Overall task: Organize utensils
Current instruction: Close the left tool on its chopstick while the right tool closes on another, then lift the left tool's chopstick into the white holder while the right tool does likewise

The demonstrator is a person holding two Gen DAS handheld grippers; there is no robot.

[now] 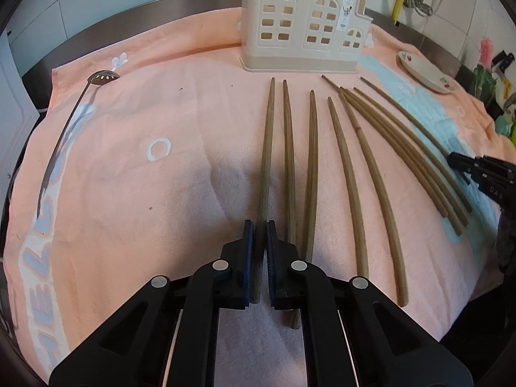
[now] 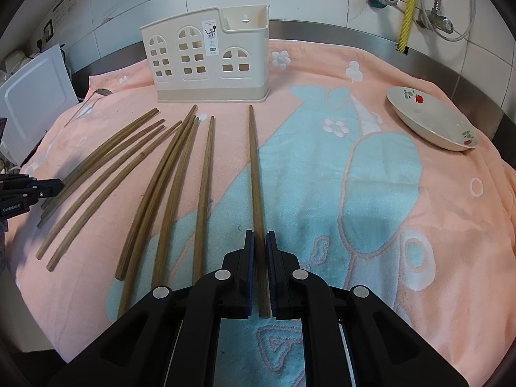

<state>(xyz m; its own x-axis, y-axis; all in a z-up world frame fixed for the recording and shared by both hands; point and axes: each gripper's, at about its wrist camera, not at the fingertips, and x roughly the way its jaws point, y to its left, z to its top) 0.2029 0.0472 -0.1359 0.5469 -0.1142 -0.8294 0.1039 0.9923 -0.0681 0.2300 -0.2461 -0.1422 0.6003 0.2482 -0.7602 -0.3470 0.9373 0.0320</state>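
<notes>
Nine chopsticks (image 1: 311, 174) lie fanned on the towel (image 1: 129, 167) before the utensil holder (image 1: 303, 29); the left gripper (image 1: 259, 225) pinches the leftmost, slotted spoon (image 1: 64, 135) far left. Opposite view: right gripper (image 2: 260, 235) clamps the rightmost chopstick (image 2: 256, 193), dish (image 2: 432, 119) right.

I see a towel (image 2: 371, 200) spread over the counter, with everything on it. The utensil holder (image 2: 206, 61) stands at the back, against the wall side. In front of it the chopsticks (image 2: 180, 174) lie in a fan, tips toward the holder. My left gripper (image 1: 260, 225) sits over the leftmost chopstick (image 1: 267, 148), my right gripper (image 2: 260, 235) over the rightmost chopstick (image 2: 256, 187). A slotted spoon (image 1: 64, 135) lies far left of the fan. A dish (image 2: 432, 117) rests well to the right.
</notes>
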